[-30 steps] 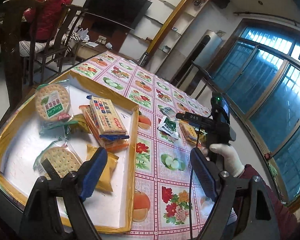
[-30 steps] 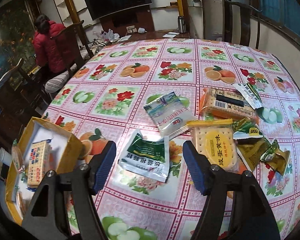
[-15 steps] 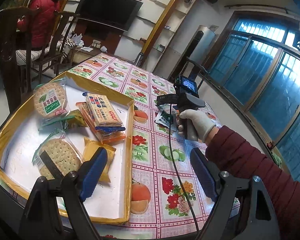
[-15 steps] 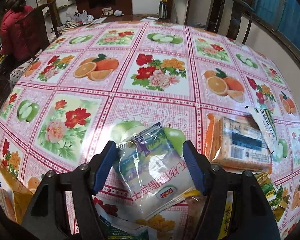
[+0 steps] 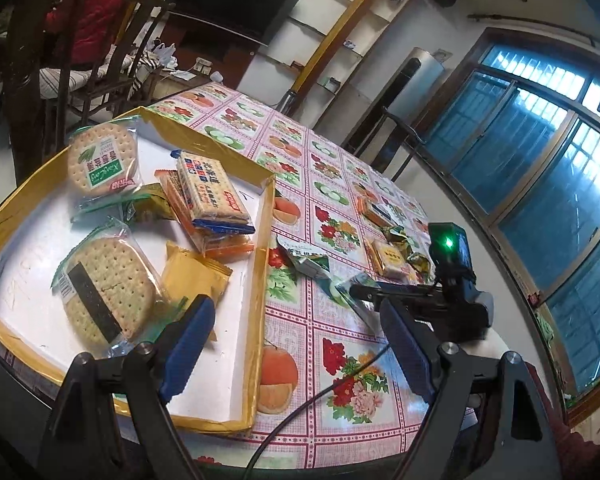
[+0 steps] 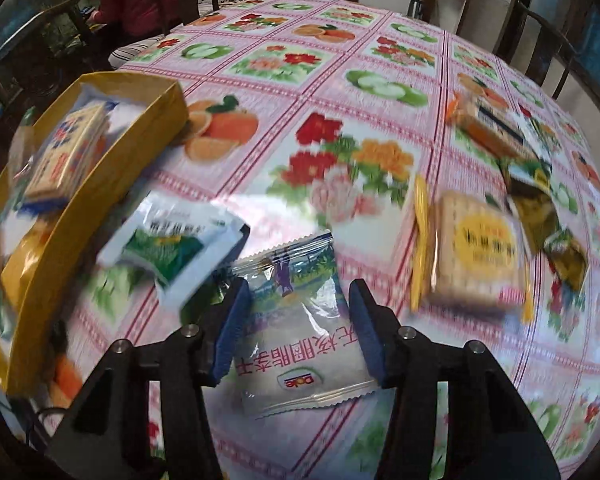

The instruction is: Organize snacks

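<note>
the right gripper (image 6: 296,324), open around the dole pouch (image 6: 300,344) half a second ago, is now clamping it and carrying it toward the yellow tray (image 5: 260,280); the left gripper (image 5: 296,348) is hovering wide, empty, over the tray's near edge.

You closed the right gripper (image 6: 298,332) onto the Dole pouch (image 6: 300,336); half a second before, the pads only straddled it on the tablecloth (image 6: 340,92). You carried it from beside the orange cracker pack (image 6: 488,128) toward the yellow tray (image 6: 112,168), next to the green-white sachet (image 6: 172,244). Left wrist view tilted; the right gripper dropped low at its right.
</note>
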`<state>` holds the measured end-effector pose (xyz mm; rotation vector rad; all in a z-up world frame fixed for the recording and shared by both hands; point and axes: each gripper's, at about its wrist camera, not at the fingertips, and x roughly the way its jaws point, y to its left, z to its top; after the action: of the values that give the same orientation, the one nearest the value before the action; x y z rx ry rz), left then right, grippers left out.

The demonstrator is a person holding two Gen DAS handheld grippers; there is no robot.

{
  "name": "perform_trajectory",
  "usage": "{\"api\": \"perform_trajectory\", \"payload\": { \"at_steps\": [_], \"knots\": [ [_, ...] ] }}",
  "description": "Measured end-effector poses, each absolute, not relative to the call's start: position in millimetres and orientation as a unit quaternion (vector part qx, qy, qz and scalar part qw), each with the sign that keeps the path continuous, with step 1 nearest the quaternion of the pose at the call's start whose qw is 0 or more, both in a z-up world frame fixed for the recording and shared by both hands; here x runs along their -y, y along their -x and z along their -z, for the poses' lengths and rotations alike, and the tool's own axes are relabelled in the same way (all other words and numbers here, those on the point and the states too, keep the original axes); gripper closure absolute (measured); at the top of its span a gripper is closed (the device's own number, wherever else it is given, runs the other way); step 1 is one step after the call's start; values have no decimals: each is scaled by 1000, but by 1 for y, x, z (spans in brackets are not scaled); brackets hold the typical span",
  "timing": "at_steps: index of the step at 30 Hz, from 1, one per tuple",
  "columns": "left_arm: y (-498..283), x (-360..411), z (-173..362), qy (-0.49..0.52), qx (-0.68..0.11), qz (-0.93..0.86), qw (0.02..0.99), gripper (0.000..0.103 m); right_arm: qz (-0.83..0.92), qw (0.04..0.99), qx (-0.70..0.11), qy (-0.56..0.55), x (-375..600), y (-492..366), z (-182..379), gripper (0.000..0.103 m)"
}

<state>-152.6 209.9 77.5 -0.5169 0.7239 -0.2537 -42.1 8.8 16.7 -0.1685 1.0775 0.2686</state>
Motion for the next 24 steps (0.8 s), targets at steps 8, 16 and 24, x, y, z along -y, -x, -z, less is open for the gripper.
{"api": "perform_trajectory", "payload": {
  "at_steps": [8, 16, 24],
  "knots": [
    [111, -152, -88, 173, -399, 175, 883, 18, -106, 875, -469, 60, 48, 106, -14, 28],
    [18, -107, -59, 94, -467, 130, 869, 18, -145, 885, -440, 51, 51, 117, -10, 25],
    [-21, -76, -15, 5, -518, 88, 851, 18, -156, 889, -431, 24, 65, 121, -12, 44]
  ]
}}
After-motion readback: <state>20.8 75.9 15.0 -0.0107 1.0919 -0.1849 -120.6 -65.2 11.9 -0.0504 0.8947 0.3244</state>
